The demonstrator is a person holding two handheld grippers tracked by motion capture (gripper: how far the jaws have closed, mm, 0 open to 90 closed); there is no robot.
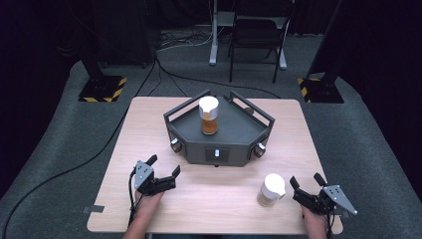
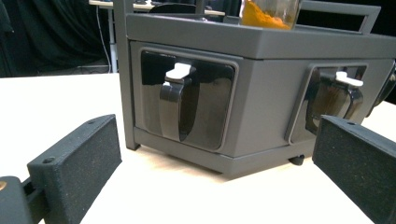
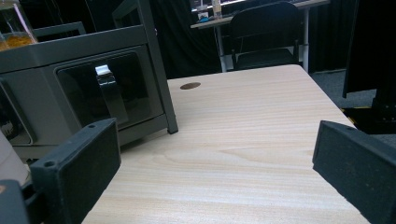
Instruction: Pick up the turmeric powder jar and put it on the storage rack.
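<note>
At the lower left of the high view I hold the left tool (image 1: 161, 172) just above the worktop (image 1: 149, 129), its jaws spread wide and gripping nothing; its own view looks straight at the dark grey rack (image 2: 261, 93) and the two handled drawers in its front faces. In the middle of the high view that rack (image 1: 239, 134) sits on the worktop with an orange-filled jar (image 1: 209, 115), white-capped, standing upright on its top deck. Lower right of centre, a second white-capped jar (image 1: 270, 190) with pale contents stands on the bare worktop, just beside the right tool (image 1: 304, 180), whose jaws are also spread and empty. In the right gripper view the jaws point past the rack's corner, so that jar is barely at the left edge. I judge this as the approach step: nothing is grasped yet. Next I would swing the right tool left to square on the pale jar, bracket its body below the cap, then close gently so it doesn't tip.
</note>
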